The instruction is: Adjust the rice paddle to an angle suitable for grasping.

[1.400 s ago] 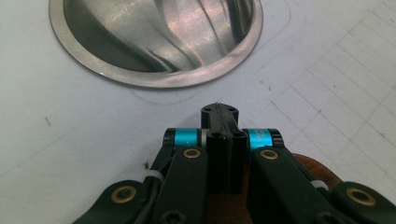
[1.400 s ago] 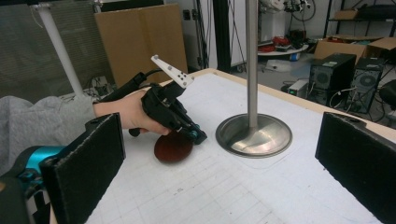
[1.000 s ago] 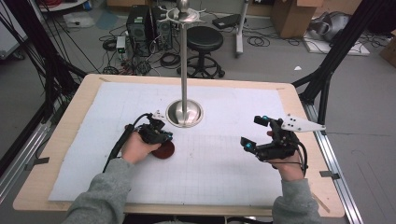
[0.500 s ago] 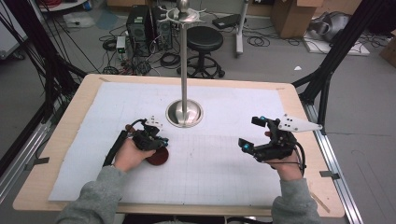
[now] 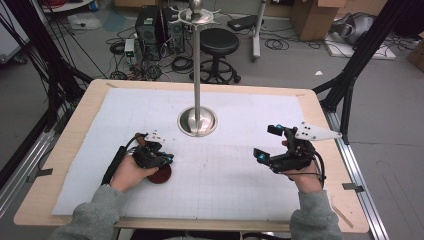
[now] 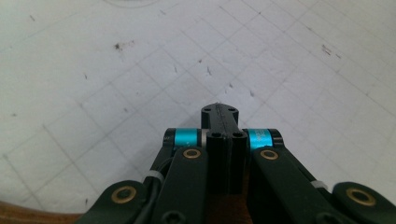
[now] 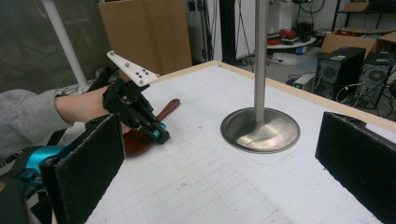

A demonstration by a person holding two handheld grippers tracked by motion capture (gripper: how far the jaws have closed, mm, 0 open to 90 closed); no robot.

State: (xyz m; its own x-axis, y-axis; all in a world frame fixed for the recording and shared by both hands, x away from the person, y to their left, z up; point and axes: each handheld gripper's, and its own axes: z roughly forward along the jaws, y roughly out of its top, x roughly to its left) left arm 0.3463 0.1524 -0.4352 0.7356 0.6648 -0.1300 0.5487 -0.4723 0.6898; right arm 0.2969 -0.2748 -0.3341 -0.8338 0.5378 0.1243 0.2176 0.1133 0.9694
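Note:
A dark red-brown wooden spoon (image 5: 161, 174) lies on the white gridded mat (image 5: 225, 165) at the front left. Its bowl shows just beside my left hand, and its handle (image 7: 169, 108) runs off behind my left gripper (image 5: 167, 159). That gripper is shut, low over the spoon. In the left gripper view the jaws (image 6: 219, 112) meet with nothing between their tips, and brown wood shows under the gripper's body. Whether they pinch the spoon I cannot tell. My right gripper (image 5: 267, 143) is open and empty at the front right, with its pads (image 7: 91, 168) far apart.
A metal pole on a round steel base (image 5: 198, 122) stands at the middle of the mat, also ahead in the right gripper view (image 7: 260, 129). The wooden table's edge (image 5: 200, 224) runs along the front. A stool, computers and cables are on the floor beyond.
My left hand and its gripper have drawn back toward the front left, away from the steel base, and the spoon has come along under it. The right gripper has kept still.

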